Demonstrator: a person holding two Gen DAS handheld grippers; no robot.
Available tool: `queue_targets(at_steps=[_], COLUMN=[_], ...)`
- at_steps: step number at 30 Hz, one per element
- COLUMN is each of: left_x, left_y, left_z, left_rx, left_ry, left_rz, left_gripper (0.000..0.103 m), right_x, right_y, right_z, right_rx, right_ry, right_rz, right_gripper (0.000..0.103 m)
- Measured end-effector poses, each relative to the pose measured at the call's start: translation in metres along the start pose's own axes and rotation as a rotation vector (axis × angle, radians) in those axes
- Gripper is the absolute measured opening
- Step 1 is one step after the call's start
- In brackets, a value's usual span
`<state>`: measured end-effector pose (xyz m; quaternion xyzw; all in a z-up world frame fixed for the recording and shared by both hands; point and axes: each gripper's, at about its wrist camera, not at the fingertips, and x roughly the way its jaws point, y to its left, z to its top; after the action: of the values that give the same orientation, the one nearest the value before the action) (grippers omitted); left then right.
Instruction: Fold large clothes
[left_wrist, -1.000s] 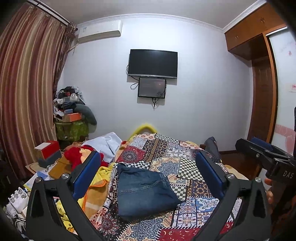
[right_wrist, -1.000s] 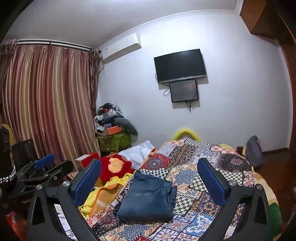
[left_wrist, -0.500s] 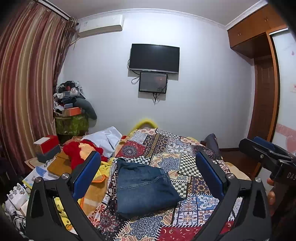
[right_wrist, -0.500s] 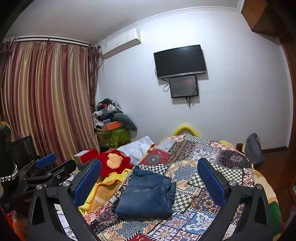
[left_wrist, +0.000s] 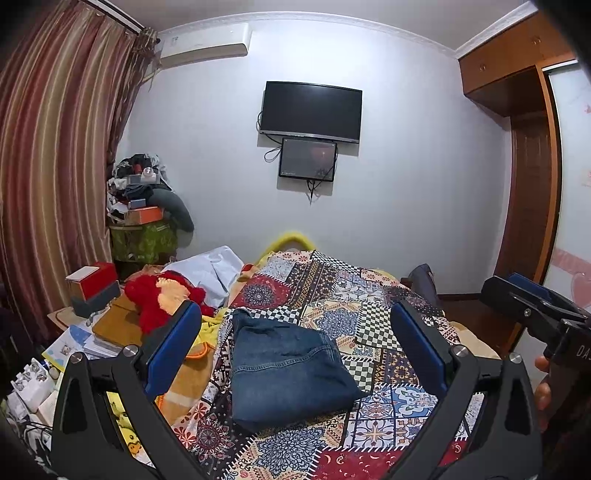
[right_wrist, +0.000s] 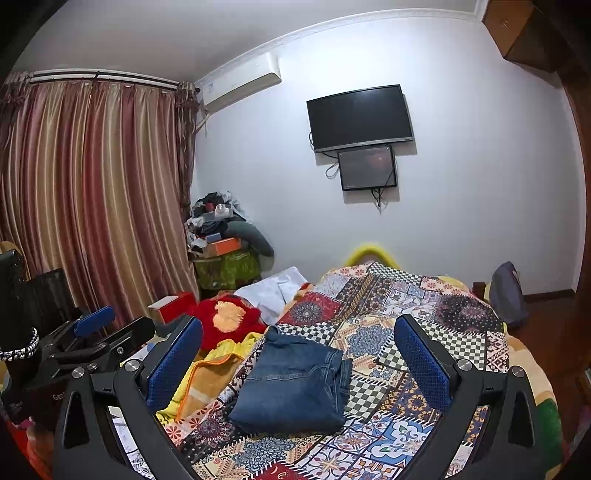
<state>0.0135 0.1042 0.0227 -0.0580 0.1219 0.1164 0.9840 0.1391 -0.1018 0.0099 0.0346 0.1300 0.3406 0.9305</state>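
A pair of blue jeans (left_wrist: 284, 365) lies folded into a compact stack on the patterned patchwork bedspread (left_wrist: 354, 306); it also shows in the right wrist view (right_wrist: 295, 384). My left gripper (left_wrist: 295, 350) is open and empty, held above and back from the jeans. My right gripper (right_wrist: 297, 354) is open and empty too, also back from the jeans. The right gripper shows at the right edge of the left wrist view (left_wrist: 532, 306). The left gripper shows at the left of the right wrist view (right_wrist: 99, 332).
A red plush toy (left_wrist: 162, 295), a yellow-orange blanket (right_wrist: 210, 373) and a white garment (left_wrist: 210, 269) lie left of the jeans. A cluttered side table (left_wrist: 92, 325) stands at the left. A wardrobe (left_wrist: 524, 166) is at the right, curtains (right_wrist: 92, 203) at the left.
Both cameras have drawn back and tilted slightly down, so the bed and jeans sit a little lower in view. The jeans have not moved. Both grippers stay open.
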Motion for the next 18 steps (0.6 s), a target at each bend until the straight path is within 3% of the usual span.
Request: queue_targets(at_steps=[18], left_x=[0.0012], left_y=[-0.0023], left_z=[-0.0014], left_rx=[0.017], left_ry=[-0.004], left_rz=[-0.025], left_gripper=[0.103], right_x=[0.0005], right_y=[0.0004], right_z=[-0.0014], right_rx=[0.003], right_ry=[0.0], right_rz=[-0.002], right_gripper=[0.103])
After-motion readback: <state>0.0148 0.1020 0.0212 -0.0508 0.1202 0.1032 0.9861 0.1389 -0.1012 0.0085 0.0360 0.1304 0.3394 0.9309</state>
